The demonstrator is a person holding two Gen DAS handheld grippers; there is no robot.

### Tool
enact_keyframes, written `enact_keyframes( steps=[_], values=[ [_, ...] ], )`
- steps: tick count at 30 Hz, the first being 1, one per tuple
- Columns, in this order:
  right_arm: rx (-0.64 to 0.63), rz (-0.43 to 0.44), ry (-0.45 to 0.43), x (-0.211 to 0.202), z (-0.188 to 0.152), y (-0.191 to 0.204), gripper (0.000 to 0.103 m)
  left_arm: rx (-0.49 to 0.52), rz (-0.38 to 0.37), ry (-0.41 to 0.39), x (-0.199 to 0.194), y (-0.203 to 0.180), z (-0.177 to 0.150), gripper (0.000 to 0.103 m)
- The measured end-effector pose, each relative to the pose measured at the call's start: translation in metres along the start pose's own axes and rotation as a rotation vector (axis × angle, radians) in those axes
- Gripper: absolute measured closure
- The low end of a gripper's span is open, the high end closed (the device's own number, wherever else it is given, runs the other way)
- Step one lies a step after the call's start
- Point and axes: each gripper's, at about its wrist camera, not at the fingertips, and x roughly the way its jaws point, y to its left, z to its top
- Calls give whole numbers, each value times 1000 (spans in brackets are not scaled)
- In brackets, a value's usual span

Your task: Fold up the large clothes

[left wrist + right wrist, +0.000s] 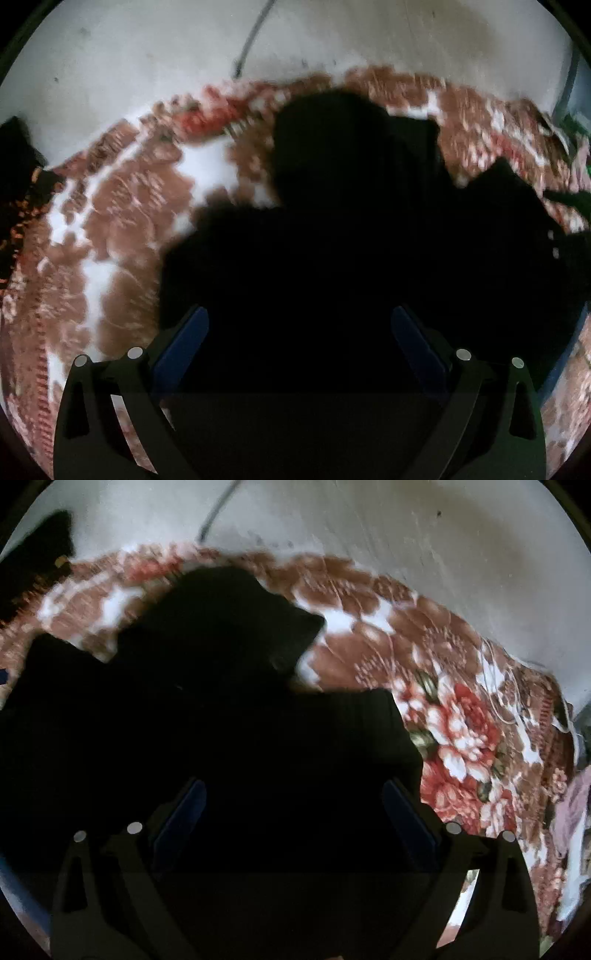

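A large black garment (332,229) lies spread on a brown and white floral blanket (122,221); it shows so dark that its folds cannot be made out. My left gripper (300,321) hangs over its near part, its blue-padded fingers wide apart and nothing gripped between them. In the right wrist view the same black garment (207,709) fills the left and middle, with a lobe of it reaching toward the far edge of the blanket (461,716). My right gripper (293,794) is open above the cloth, and its pads press on nothing.
A pale wall or floor (147,55) with a thin grey cable (251,40) lies beyond the blanket. Another dark item (18,155) sits at the far left. Pinkish cloth (572,812) lies at the right edge. Red flowers (465,720) mark the blanket to the right.
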Motion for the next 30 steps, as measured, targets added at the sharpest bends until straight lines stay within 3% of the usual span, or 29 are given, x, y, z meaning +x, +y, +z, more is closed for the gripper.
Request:
enact_keyframes(
  steps=[4, 8, 12, 18, 19, 23, 27, 30],
  values=[
    [26, -77, 69, 36, -12, -35, 8, 87, 11, 35, 34, 7, 3, 5],
    [43, -86, 93, 47, -23, -67, 8, 99, -22, 15, 46, 31, 26, 5],
    [60, -93, 116, 47, -39, -95, 7, 79, -51, 47, 62, 56, 41, 6],
    [32, -115, 110, 33, -48, -109, 6, -166, -206, 68, 47, 90, 50, 6],
    [47, -109, 110, 29, -48, -111, 6, -202, -202, 73, 41, 94, 49, 6],
    [133, -70, 23, -9, -40, -109, 6, -210, -102, -18, -7, 92, 38, 6],
    [162, 33, -65, -53, -36, -70, 5, -3, 123, -89, -54, 44, 3, 5],
    [108, 74, -76, -67, -46, -23, 5, 51, 126, -59, -62, 1, -36, 5]
  ],
)
